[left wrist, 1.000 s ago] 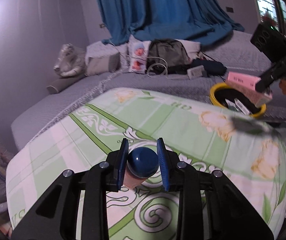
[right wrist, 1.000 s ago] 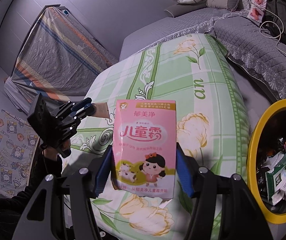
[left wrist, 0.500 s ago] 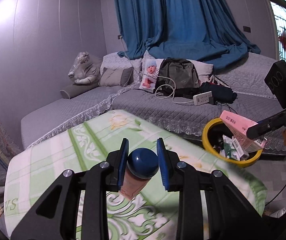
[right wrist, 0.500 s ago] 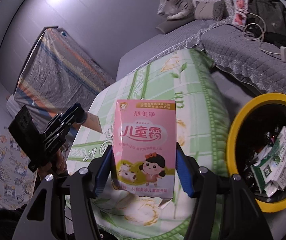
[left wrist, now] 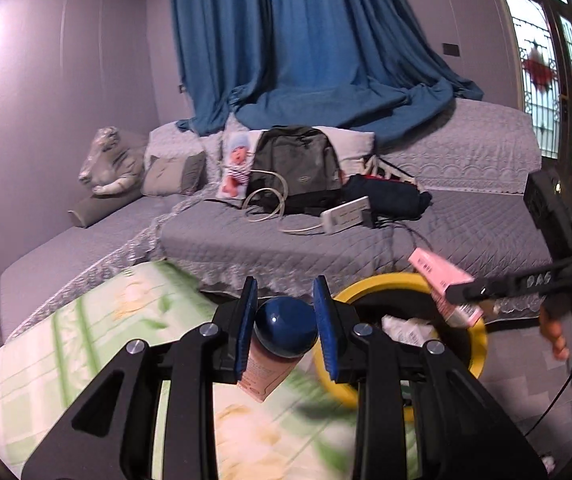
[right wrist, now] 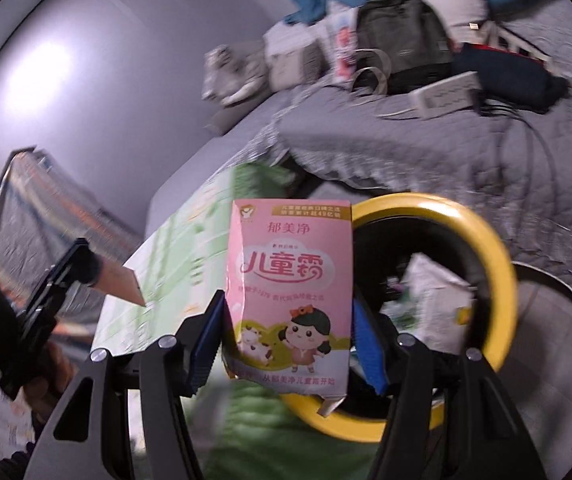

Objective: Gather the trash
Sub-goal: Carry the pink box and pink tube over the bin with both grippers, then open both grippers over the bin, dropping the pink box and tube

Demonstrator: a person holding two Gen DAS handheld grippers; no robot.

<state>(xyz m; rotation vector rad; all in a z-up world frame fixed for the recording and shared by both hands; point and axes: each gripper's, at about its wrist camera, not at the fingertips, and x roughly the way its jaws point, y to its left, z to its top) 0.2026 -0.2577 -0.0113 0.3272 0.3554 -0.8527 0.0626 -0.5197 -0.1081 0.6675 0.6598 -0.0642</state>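
The left gripper (left wrist: 285, 326) pinches a glossy round-capped tube (left wrist: 282, 336); the right gripper (right wrist: 286, 344) clamps a flat pink carton (right wrist: 289, 300) over the yellow-rimmed bin (right wrist: 493, 256).

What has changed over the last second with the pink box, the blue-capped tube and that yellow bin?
Both grippers carried their loads off the green floral cover toward the yellow bin. The pink box now hangs at the bin's rim, and the blue-capped tube has come close beside it. Nothing was released: the right gripper and left gripper stay clamped.

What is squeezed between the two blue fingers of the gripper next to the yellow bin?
A flat pink cardboard box with a cartoon girl, shown in the right wrist view, clamped by the right gripper before the yellow-rimmed bin.
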